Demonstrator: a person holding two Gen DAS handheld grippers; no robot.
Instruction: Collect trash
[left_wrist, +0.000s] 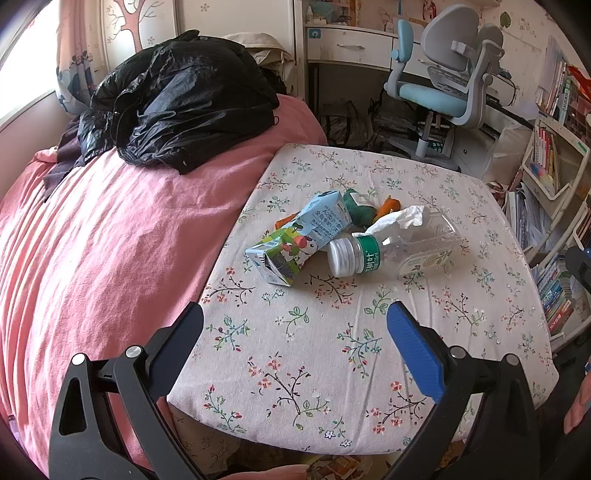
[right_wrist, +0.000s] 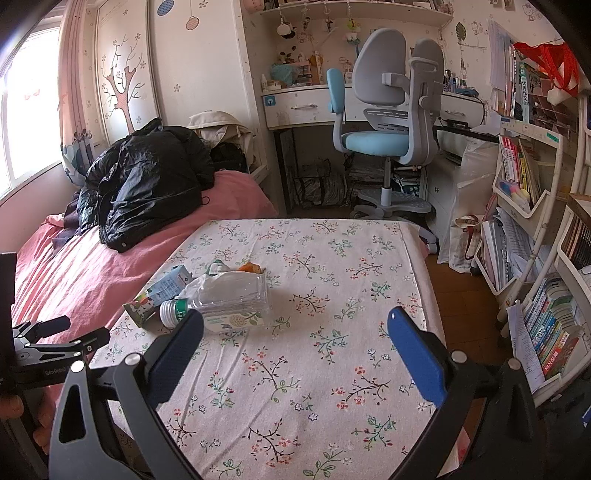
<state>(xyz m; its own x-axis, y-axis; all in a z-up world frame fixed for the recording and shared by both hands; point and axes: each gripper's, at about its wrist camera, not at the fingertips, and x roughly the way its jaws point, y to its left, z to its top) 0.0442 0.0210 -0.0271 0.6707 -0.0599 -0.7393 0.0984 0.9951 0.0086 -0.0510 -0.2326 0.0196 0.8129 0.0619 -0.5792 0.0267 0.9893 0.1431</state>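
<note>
Trash heaped in one small pile on the floral tablecloth (left_wrist: 332, 369), toward its far-left part, close to the edge that meets the pink bedspread (left_wrist: 110, 240). Clear plastic bottle (left_wrist: 402, 247) on its side — white cap toward the left wrist camera, base pointing away and to the right, long axis slanting across the cloth. Milk carton (left_wrist: 299, 236) just left of the bottle, also lying flat, dented, long axis running from the near-left up to the far-right, one end touching the bottle's neck. White crumpled tissue (left_wrist: 399, 218) resting on the bottle's shoulder. Green and orange scraps (left_wrist: 364, 210) tucked behind the carton, too jumbled to name.

Left gripper (left_wrist: 295, 321) spread wide, holding nothing, hanging above the cloth on the near side of the pile. Right gripper (right_wrist: 295, 325) likewise wide and empty — above the cloth, near and to the right of the pile, its left finger (right_wrist: 177, 354) overlapping the bottle's cap end in the right wrist view.
</note>
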